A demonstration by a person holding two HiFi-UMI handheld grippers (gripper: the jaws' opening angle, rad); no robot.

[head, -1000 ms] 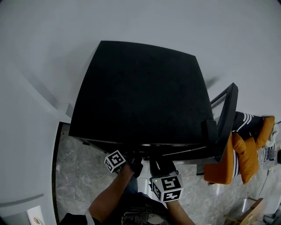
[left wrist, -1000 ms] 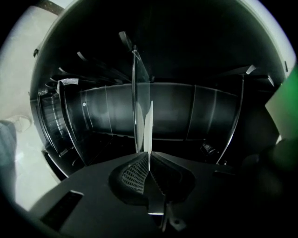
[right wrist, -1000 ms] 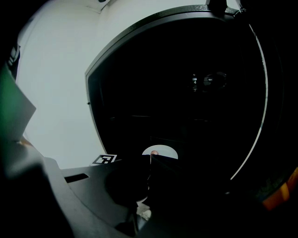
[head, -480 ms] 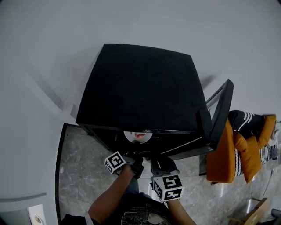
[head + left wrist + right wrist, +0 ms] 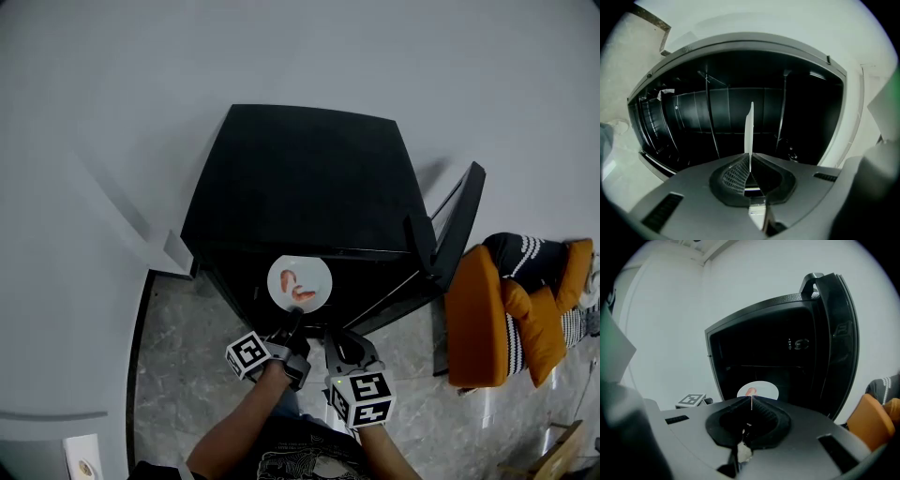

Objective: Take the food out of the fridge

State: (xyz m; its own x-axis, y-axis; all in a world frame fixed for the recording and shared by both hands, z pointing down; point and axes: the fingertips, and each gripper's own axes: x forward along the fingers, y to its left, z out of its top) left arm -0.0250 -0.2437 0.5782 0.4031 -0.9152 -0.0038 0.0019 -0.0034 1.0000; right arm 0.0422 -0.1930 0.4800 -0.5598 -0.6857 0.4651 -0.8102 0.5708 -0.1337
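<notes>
Food (image 5: pixel 298 286) was almost out of the fridge (image 5: pixel 309 187), we thought.
Our left hand-held gripper (image 5: pixel 292 328) pinched the plate (image 5: pixel 315 272) by its rim; our right hand-held gripper (image 5: pixel 751 404) was pressed together, holding nothing.

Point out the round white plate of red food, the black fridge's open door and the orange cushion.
round white plate (image 5: pixel 315 271): head view, bare part at its upper right.
black fridge's open door (image 5: pixel 457 230): head view, middle of its upper edge.
orange cushion (image 5: pixel 474 328): head view, middle of its broad face.
</notes>
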